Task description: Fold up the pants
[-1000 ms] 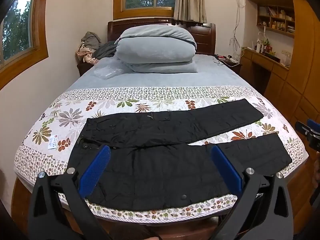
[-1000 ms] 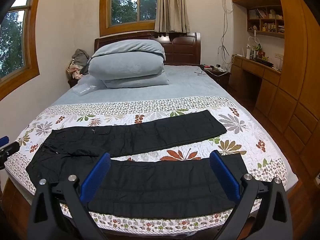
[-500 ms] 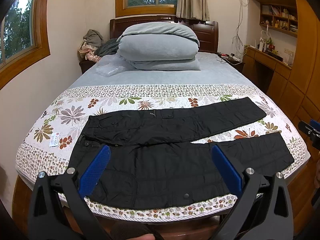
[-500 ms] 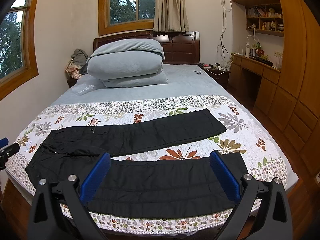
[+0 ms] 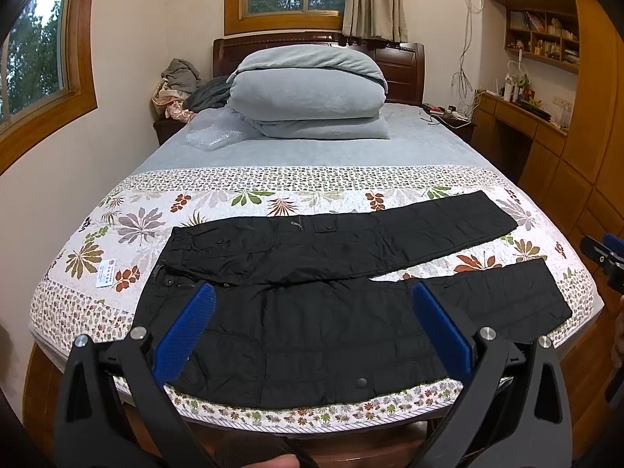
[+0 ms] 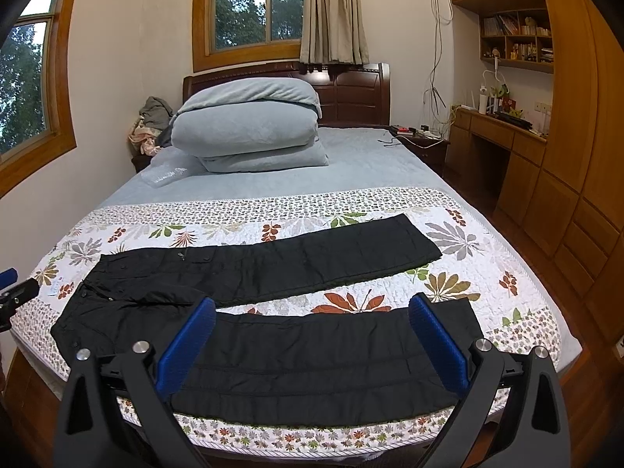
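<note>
Black padded pants (image 5: 312, 335) (image 6: 312, 355) lie flat across the foot of the bed, waist at the left, both legs running right and splayed apart. My left gripper (image 5: 312, 296) hovers open above the near leg close to the waist, blue pads wide apart, nothing between them. My right gripper (image 6: 312, 308) is open too, held over the near leg toward its cuff end. Neither gripper touches the cloth. The right gripper's tip (image 5: 604, 253) shows at the right edge of the left wrist view.
A floral quilt (image 5: 273, 199) covers the bed's near half. A folded grey duvet (image 5: 312, 89) is stacked by the headboard. A small white card (image 5: 106, 273) lies left of the waist. Wooden desk and cabinets (image 6: 546, 179) line the right side.
Both grippers have drawn back and risen slightly, so the pants sit a little lower and farther in each view. The pants have not moved. Both grippers stay open.
</note>
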